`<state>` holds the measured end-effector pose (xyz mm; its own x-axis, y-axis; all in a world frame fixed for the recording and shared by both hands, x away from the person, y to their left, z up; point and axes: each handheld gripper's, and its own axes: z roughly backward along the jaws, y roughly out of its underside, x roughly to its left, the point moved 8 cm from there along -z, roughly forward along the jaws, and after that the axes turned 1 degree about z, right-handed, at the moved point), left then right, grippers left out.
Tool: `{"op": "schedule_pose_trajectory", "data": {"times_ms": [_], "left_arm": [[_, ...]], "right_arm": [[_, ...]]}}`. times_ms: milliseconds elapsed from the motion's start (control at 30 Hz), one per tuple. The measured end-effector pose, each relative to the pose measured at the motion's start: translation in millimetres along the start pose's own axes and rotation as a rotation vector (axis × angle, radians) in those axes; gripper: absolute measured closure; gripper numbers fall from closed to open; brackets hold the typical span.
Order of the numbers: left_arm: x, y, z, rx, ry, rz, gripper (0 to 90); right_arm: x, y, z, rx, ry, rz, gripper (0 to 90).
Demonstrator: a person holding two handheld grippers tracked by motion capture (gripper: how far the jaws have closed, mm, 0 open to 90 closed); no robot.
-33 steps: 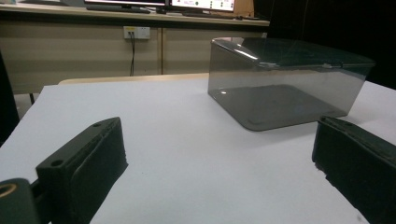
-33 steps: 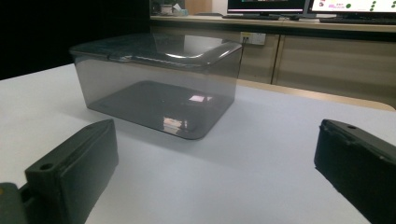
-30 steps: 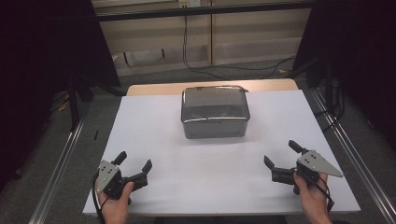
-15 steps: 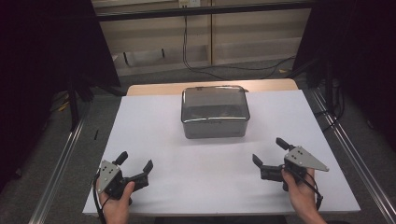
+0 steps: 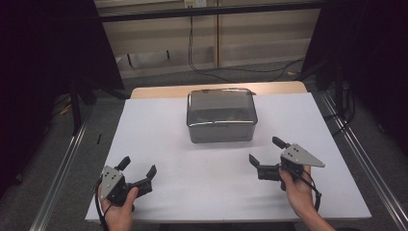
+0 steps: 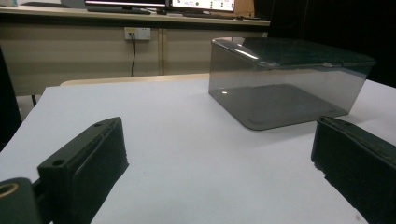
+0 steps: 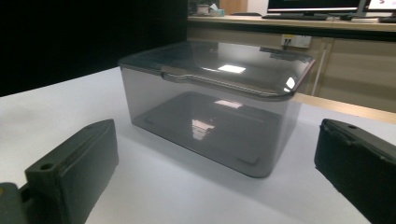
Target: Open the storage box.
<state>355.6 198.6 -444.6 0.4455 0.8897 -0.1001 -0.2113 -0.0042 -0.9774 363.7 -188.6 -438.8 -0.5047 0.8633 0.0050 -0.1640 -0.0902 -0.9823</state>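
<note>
Two tools sit low over the white surface (image 5: 159,134), one in each hand, both with jaws spread wide and nothing between them. Left tool (image 5: 138,173) at the near left corner of the surface; right tool (image 5: 266,155) at the near right, its grey three-cornered plate on top.

Smoky translucent lidded box (image 5: 220,115) stands upright at the middle of the surface toward its far edge, lid on, well apart from both tools. From the high view it lies ahead and to the right of the left tool, ahead and to the left of the right tool; the right tool is the nearer of the two.

Left gripper view: box (image 6: 285,81) ahead and right of centre, beyond the open jaws, bare surface between. Right gripper view: box (image 7: 210,107) ahead between the two jaw tips, near but not touching, light reflecting off its lid.

Box interior is dim; contents cannot be made out.
</note>
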Motion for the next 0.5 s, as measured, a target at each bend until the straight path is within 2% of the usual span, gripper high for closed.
{"op": "schedule_pose_trajectory", "data": {"times_ms": [233, 433, 500], "left_arm": [[-2.1, -0.9, 1.7, -0.01, 0.005, 0.004, 3.4], [-1.9, 0.7, 0.5, 0.002, 0.009, -0.001, 3.4], [-0.7, 1.3, 0.3, 0.006, 0.006, -0.005, 3.4]], "right_arm": [[5.1, -7.5, -14.0, -0.002, -0.009, 0.014, 0.0], [7.9, -12.7, -22.4, -0.009, -0.02, 0.005, 0.0], [7.6, -13.8, -25.1, -0.009, -0.016, 0.016, 0.0]]}}
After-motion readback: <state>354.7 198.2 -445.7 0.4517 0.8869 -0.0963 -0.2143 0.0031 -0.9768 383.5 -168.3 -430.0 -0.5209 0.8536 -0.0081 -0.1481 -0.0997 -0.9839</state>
